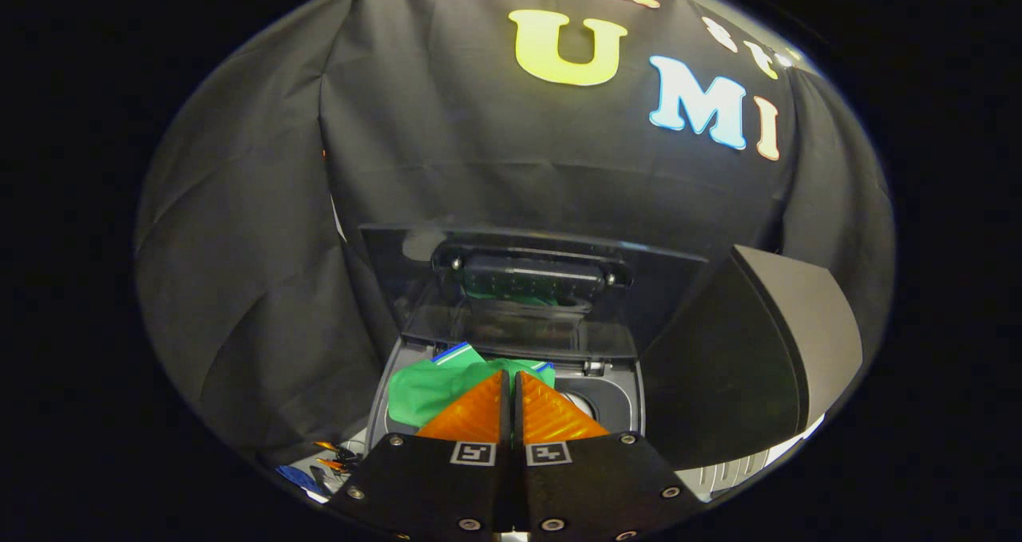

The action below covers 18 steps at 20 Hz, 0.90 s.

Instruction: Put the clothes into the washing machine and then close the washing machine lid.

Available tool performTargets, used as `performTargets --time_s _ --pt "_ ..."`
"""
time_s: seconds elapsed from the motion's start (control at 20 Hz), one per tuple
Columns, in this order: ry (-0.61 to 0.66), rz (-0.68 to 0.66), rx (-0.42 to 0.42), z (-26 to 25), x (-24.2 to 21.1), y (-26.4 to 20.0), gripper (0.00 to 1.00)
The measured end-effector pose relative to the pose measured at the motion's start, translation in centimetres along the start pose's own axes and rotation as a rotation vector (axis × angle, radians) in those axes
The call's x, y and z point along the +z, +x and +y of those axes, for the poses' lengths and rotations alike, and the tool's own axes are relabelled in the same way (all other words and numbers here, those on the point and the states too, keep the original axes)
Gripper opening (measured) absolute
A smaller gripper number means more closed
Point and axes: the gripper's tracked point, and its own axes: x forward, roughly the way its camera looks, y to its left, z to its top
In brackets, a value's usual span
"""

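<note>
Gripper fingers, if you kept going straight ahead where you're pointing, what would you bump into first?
Probably the green cloth lying in the washing machine opening, just ahead of the closed gripper. Beyond it stands the raised lid. Depth is hard to judge, so the fingertips may already touch the cloth.

Black cloth wall (263, 231) draped far behind. Dark box (758, 358) with pale side standing right. Small orange and blue clutter (323, 464) lying near left.

gripper (511, 382) | fingers (475, 414) pressed together, tips meeting with only a thin seam between them | pointing forward and slightly downward | both fingers level and symmetric | whether anything is pinched at the tips: unclear
</note>
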Motion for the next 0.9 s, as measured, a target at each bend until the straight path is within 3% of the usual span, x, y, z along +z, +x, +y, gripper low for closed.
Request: performTargets --time_s 0.9 --pt "-0.023 0.15 0.072 0.7 -9.9 8.4 0.0"
